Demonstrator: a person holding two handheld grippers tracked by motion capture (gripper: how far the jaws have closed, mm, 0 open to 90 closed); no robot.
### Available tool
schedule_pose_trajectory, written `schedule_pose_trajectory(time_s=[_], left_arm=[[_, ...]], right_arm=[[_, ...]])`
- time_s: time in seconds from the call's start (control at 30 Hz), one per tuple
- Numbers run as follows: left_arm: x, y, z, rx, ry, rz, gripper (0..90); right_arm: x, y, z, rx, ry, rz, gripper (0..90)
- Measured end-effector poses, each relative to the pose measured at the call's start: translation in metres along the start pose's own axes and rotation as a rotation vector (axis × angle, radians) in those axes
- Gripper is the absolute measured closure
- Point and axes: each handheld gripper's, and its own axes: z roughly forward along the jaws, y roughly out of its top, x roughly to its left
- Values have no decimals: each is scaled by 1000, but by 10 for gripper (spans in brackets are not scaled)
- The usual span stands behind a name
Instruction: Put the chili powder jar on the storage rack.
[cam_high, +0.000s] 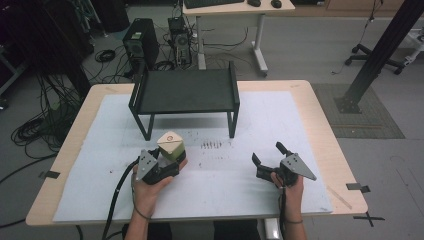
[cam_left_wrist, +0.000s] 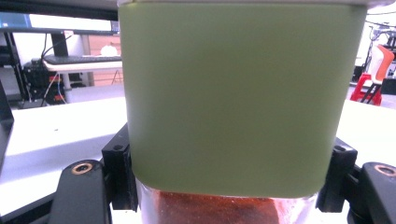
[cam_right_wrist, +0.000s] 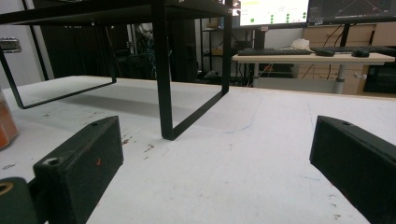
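A: High view first: where is the jar (cam_high: 170, 145) relative to the black stand (cam_high: 185, 91)?

B: It sits in front of the stand's left front leg, nearer the person, over the white mat (cam_high: 240, 195) on the desk (cam_high: 320, 115). It has a pale cream lid with a red ring on top and a green band below.

A: And the left tool (cam_high: 165, 162)?

B: It is clamped on the jar. In the left gripper view the green band (cam_left_wrist: 238, 98) sits between the two black jaws, both pressing against its sides, and beneath it a clear part shows reddish-orange contents (cam_left_wrist: 210, 210). I cannot tell whether the jar's base rests on the mat or is raised.

A: The right tool (cam_high: 269, 159)?

B: Well off to the right of the jar, in front of the stand's right front leg, held in the person's right hand (cam_high: 290, 187). Its jaws stand wide apart with nothing between them. The right gripper view looks along them over bare mat toward the stand's leg (cam_right_wrist: 163, 93), and a sliver of orange shows at its far left edge.
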Motion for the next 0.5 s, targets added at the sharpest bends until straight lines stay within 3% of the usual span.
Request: schedule_pose_trajectory(time_s=[0.3,0.4,0.5], left_arm=[[0,3,-2,9,10,-9,288],[1,8,-3,-8,13,-17,288],[2,13,-4,-9,16,-1,288]], right_arm=[[0,0,0,-1,4,1,26],[0,0,0,-2,6,2,26],[0,0,0,-2,5,1,26]])
